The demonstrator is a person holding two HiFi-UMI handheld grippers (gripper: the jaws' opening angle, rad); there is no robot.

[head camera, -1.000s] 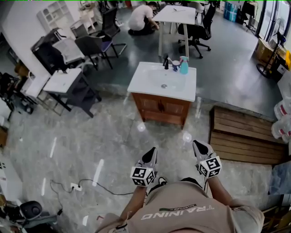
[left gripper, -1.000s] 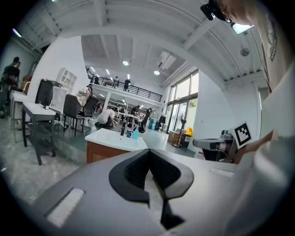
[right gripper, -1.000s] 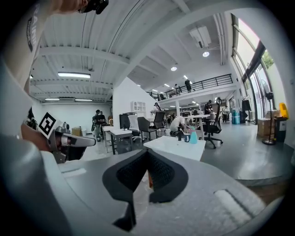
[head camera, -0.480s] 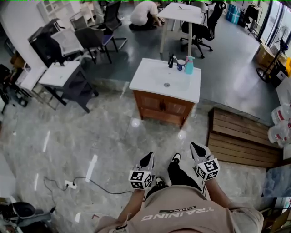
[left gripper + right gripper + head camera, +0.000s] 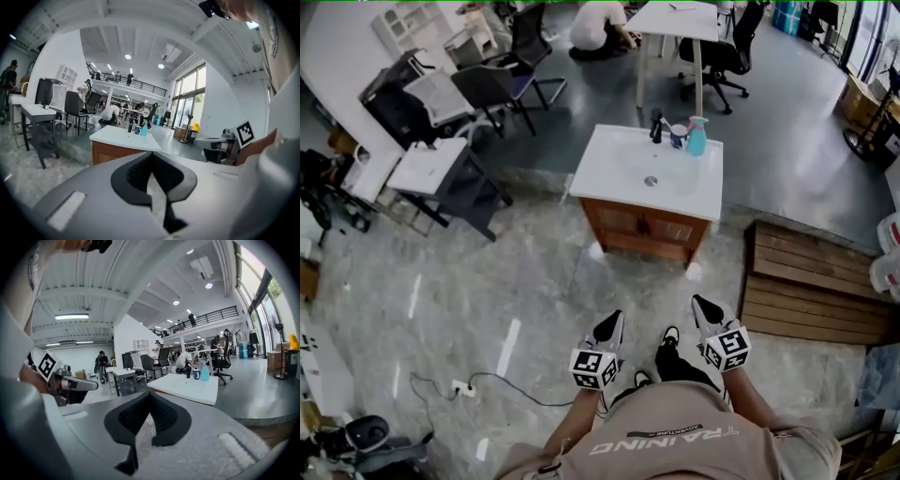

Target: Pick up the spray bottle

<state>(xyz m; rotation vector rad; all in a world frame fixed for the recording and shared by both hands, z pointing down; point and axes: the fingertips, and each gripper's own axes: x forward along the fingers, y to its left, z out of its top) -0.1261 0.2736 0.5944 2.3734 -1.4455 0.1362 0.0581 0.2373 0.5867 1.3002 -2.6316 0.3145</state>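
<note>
Spray bottle standing upright, long axis vertical, on the side of the white counter farthest from the fingers, with a cup just beside it. It's well ahead of both hands, with open floor between. The right gripper points almost straight at it, so I'd call that the nearer hand. From the left gripper it lies ahead and off to the right. Both pairs of fingers are pressed together on nothing, so they'll need to part before any grab.
</note>
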